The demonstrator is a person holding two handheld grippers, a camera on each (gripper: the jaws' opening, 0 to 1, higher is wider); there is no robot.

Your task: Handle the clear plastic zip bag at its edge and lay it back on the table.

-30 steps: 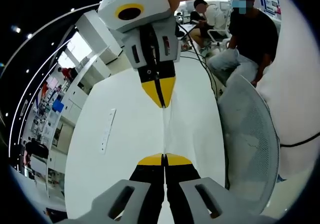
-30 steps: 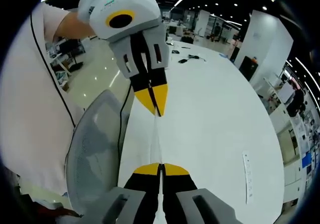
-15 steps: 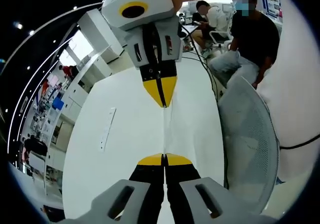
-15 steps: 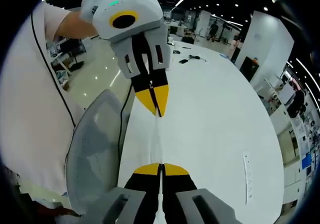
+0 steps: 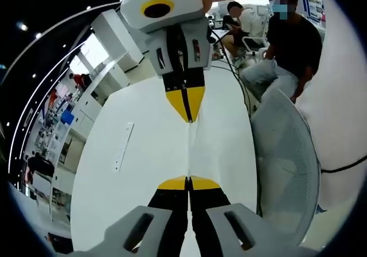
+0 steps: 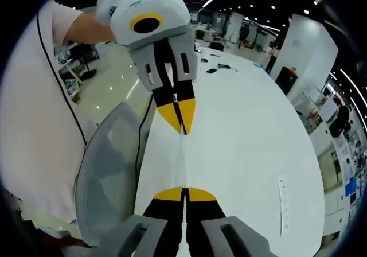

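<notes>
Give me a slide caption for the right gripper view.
Both grippers, right and left, pinch the clear zip bag's edge taut above the white table.

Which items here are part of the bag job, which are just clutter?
In the job:
- clear zip bag, stretched edge-on between both grippers
- left gripper, jaws shut on the bag's edge
- right gripper, jaws shut on the opposite edge
- white table

Lying about:
- white power strip
- grey mesh chair
- cables, small dark items at the table's far end
</notes>
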